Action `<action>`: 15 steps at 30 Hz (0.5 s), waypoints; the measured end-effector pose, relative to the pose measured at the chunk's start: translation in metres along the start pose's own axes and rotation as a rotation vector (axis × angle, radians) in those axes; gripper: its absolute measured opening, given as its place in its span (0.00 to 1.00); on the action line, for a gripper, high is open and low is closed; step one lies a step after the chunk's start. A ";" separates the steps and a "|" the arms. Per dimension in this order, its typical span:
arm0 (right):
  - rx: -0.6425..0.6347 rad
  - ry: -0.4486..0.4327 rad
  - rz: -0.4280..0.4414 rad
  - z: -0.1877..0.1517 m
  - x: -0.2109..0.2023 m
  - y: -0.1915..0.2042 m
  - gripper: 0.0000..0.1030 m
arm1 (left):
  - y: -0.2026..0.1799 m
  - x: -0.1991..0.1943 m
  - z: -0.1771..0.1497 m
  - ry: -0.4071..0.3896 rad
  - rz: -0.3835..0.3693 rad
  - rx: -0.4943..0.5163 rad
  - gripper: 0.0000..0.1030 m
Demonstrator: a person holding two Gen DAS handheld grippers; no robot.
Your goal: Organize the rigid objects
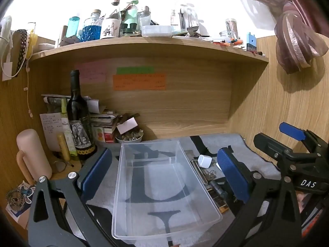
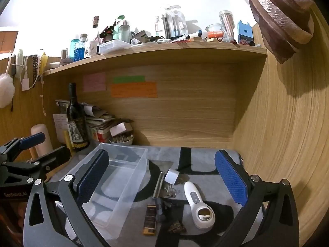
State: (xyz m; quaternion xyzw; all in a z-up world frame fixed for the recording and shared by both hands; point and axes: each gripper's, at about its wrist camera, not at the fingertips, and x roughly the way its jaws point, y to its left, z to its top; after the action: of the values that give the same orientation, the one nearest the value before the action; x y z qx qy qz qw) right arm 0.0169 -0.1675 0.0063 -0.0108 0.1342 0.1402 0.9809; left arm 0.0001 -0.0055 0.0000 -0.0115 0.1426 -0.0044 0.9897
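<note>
A clear, empty plastic bin [image 1: 123, 185] stands on a grey mat [image 1: 236, 144] with black lettering. My left gripper [image 1: 164, 173] hovers over it, open, its blue pads well apart on either side and touching nothing. To the bin's right lie small items: a white handheld device [image 2: 197, 205], a silver roll [image 2: 172, 176], a metal bar [image 2: 158, 185], keys [image 2: 170, 193], a brown and gold stick [image 2: 150, 219] and a dark lump [image 2: 176, 227]. My right gripper [image 2: 162, 177] stands open above these, empty. The bin [image 2: 141, 164] lies under its left finger.
A dark wine bottle [image 1: 79, 119], a pink jug [image 1: 33, 156], a bowl [image 1: 129, 138] and stacked papers crowd the back left corner. A wooden shelf [image 1: 144, 45] full of bottles overhangs. A wooden side wall [image 2: 287, 123] closes the right.
</note>
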 end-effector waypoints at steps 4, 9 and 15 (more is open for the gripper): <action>0.000 0.000 0.000 0.000 0.001 0.000 1.00 | 0.001 0.000 0.001 0.000 -0.001 0.002 1.00; -0.001 0.000 0.001 0.000 0.000 0.000 1.00 | 0.001 0.000 0.002 -0.001 -0.002 0.001 1.00; -0.001 -0.002 0.002 0.000 0.000 0.000 1.00 | 0.002 0.000 0.002 -0.002 -0.004 0.001 1.00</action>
State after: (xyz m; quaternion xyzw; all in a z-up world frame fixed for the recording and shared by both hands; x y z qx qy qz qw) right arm 0.0167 -0.1672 0.0063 -0.0109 0.1331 0.1414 0.9809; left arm 0.0006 -0.0030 0.0022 -0.0113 0.1417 -0.0066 0.9898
